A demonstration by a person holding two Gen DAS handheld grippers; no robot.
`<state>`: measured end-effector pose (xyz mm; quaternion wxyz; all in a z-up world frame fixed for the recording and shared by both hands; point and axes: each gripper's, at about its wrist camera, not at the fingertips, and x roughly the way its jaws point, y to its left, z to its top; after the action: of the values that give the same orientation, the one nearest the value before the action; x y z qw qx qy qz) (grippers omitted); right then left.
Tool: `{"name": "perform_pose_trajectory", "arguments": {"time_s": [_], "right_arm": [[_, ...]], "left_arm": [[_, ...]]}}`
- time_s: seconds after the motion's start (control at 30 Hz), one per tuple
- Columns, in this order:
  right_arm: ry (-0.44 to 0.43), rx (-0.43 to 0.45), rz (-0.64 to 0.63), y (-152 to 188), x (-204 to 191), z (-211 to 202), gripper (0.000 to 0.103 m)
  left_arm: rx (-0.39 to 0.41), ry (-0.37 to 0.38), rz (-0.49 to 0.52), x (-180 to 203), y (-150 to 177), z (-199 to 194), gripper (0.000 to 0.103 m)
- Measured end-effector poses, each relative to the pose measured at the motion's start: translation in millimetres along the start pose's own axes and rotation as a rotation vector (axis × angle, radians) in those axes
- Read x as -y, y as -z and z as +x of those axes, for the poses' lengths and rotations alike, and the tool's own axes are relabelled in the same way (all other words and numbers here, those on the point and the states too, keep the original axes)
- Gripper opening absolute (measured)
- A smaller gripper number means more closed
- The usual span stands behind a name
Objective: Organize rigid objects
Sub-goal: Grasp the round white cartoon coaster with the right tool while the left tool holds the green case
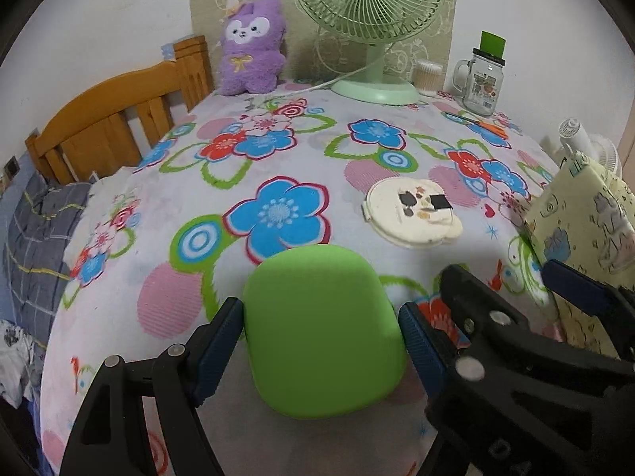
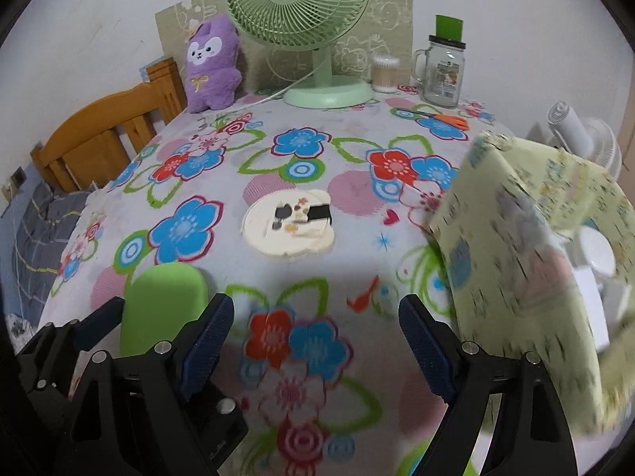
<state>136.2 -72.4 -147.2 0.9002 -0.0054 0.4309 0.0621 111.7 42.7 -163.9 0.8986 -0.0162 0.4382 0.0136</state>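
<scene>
A smooth green rounded case sits between the blue pads of my left gripper, which press on both its sides. In the right wrist view the same case shows at the lower left, over the flowered cloth. My right gripper stands open above the cloth with nothing between its fingers. A pale yellow patterned box stands just right of its right finger, blurred, with white things inside. A cream round compact with dark stickers lies flat mid-table.
At the back stand a green desk fan, a purple plush, a tub of cotton swabs and a glass mug jar. Orange scissors lie by the jar. A wooden headboard borders the left edge.
</scene>
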Motion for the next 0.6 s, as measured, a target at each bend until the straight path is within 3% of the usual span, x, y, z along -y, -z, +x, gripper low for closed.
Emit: {"name": "perform_pose_trajectory", "arguments": {"time_s": [0.6], "right_arm": [[-0.017,-0.060,-0.074,-38,-10,67,0.093]], "left_arm": [[-0.054,0.002,-0.001,-11,-31,37,0.081]]}}
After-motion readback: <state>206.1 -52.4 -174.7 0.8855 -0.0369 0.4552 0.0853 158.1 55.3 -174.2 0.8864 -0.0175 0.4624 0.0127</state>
